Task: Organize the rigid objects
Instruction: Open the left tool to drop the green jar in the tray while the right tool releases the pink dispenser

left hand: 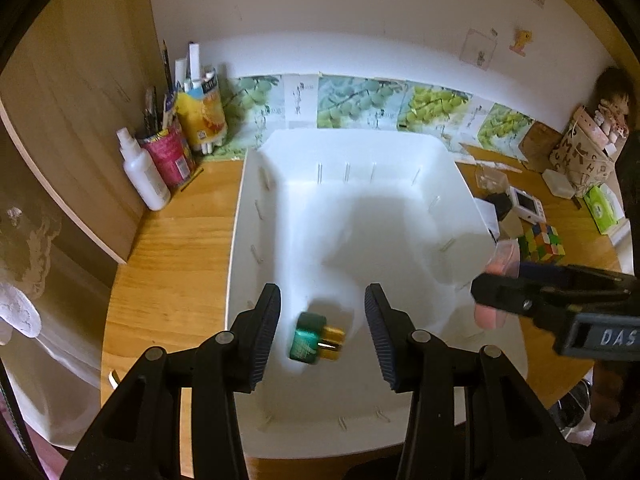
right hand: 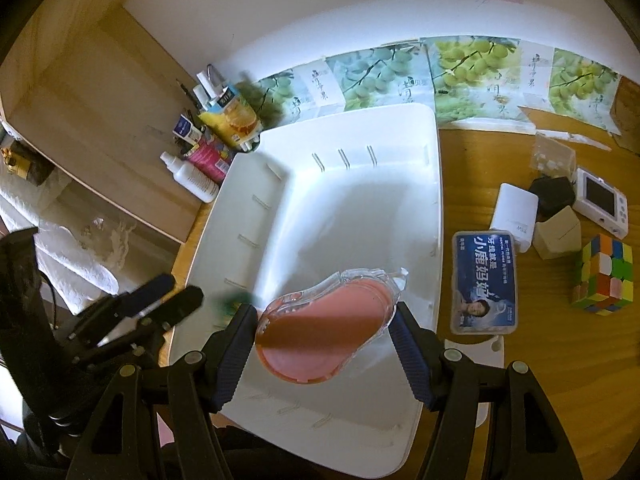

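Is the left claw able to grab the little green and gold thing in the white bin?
Probably yes. The left claw is open right over the green and gold thing, which lies alone on the white bin's floor with nothing covering it.

The green and gold object point(left hand: 317, 340) in the white bin point(left hand: 256, 216) is motion-blurred, so what it is cannot be told. From the right wrist it shows only as a green smear point(right hand: 233, 303) behind the left gripper point(right hand: 176, 300). The pink case point(left hand: 505, 256) is mostly hidden by the right gripper point(left hand: 492, 294) in the left wrist view.

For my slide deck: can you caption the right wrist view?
Right gripper holds a pink clear-shelled case over the white bin, cube on desk alongside.
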`<state>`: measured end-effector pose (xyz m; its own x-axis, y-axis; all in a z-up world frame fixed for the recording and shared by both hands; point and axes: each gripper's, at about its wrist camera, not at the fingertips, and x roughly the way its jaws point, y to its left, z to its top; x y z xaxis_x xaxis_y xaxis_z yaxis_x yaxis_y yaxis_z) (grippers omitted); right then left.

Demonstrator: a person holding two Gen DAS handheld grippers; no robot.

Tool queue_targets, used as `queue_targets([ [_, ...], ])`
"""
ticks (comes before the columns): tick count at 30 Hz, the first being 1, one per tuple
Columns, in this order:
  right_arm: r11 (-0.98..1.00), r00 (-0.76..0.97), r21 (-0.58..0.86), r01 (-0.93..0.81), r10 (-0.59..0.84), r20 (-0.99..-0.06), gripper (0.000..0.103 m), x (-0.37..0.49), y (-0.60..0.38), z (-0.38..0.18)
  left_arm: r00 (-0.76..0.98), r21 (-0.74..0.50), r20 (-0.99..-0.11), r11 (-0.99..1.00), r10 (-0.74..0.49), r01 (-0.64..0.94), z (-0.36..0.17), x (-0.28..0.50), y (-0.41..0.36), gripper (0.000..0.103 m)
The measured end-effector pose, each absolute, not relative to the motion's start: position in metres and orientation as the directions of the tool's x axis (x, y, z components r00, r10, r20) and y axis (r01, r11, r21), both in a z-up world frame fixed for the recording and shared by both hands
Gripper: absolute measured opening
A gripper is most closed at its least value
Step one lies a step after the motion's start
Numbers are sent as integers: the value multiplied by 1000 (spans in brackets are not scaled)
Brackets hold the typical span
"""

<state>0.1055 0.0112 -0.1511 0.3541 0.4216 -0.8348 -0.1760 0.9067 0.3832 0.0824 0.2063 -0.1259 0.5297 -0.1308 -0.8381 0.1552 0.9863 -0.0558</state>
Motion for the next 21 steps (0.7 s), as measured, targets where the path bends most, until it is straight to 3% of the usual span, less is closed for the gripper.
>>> queue_targets([
  [3, 911, 349, 377, -170, 413, -841, 69, 105, 11, -153, 532, -58, -837, 987, -129, 148, -126, 83, 207, 62],
  [8, 912, 346, 380, -153, 410, -844, 72, 102, 4, -157, 535, -63, -835, 988, -129, 141, -125, 83, 207, 71],
  [10, 913, 359, 378, -153, 408, -840, 75, 100, 1, -154, 538, -74, -831, 987, -140, 142, -123, 82, 205, 72],
  [21, 923, 490, 349, -163, 383, -783, 76, 82, -23, -134, 575, -86, -801, 982, -168, 167, -112, 73, 185, 72],
])
